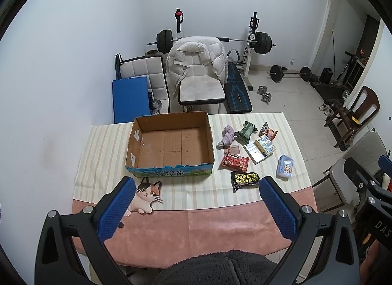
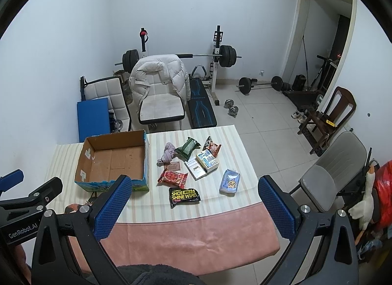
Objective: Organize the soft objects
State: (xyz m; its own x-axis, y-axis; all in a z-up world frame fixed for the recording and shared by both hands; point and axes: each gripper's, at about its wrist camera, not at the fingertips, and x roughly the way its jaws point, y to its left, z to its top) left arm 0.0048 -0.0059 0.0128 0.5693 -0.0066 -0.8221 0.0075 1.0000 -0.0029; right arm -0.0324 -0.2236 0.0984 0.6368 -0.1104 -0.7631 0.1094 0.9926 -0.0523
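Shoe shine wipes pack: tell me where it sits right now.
The wipes pack lies flat on the striped cloth, right of the box, nearest the table's front edge, just in front of the red snack packet and left of the blue tissue pack.

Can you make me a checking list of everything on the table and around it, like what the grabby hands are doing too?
Surface: table with a pink cover and a striped cloth over it.
Job's things: open cardboard box, empty. To its right lie a shoe shine wipes pack, red snack packet, light blue tissue pack, green packet, purple soft toy and small boxes.
Clutter: cat-shaped flat toy in front of the box.
Grippers: left gripper open, holding nothing; right gripper open, holding nothing; both above the table's near edge.
Cables: nothing seen.
Surroundings: chair with white jacket, barbell rack, dumbbells, grey chair.
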